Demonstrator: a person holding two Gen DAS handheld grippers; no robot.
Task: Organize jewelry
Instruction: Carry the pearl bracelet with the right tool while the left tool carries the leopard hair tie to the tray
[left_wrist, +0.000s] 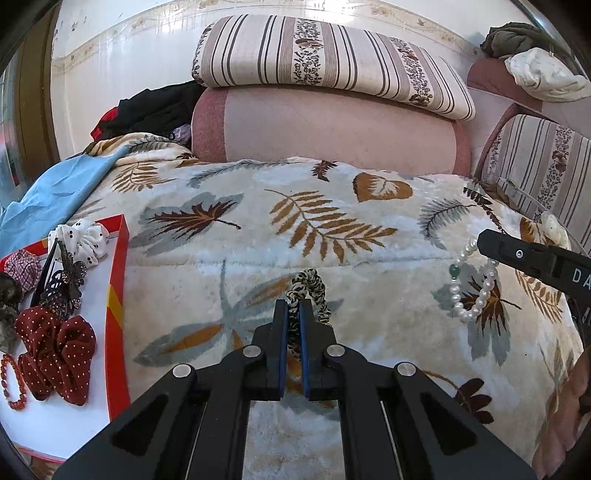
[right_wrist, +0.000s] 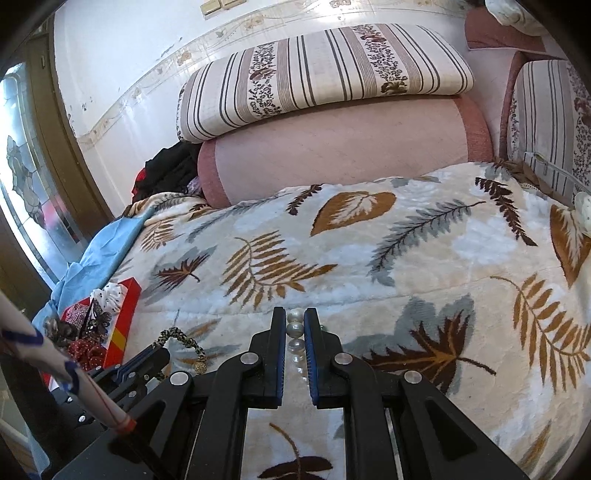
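Jewelry split between two clamps above a plush cream blanket (left_wrist: 332, 236) printed with brown, ochre and grey leaves. In the left wrist view, left gripper (left_wrist: 294, 314) at 6 o'clock, clenched on a leopard-print fabric scrunchie (left_wrist: 310, 291), loop poking out past the blue-padded fingertips (left_wrist: 282, 325) and curling toward 1 o'clock. Seen again from the right wrist view at 8 o'clock, hanging clear of the blanket. At 3 o'clock of the left view, right gripper (left_wrist: 484, 240) reaching in from the edge, a white pearl bracelet (left_wrist: 476, 284) with a single green bead dangling in a loop beneath its tip. In the right wrist view, right gripper (right_wrist: 295, 317) at 6 o'clock, clamped tight on that bracelet, pearls lined up in the narrow gap between the pads. At 9 o'clock of the left view, a shallow red-rimmed white cardboard tray (left_wrist: 118, 295) resting on the blanket's edge, holding a dark red polka-dot scrunchie (left_wrist: 55, 354), a white black-dotted scrunchie (left_wrist: 83, 236), a brown rhinestone butterfly hair clip (left_wrist: 64, 280) and a red bead bracelet (left_wrist: 13, 380). Both held pieces well apart from the tray. At 12 o'clock, a striped floral cushion (left_wrist: 325, 62) stacked on a pink bolster (left_wrist: 332, 129); at 10 o'clock, a crumpled light blue cloth (left_wrist: 55, 192).
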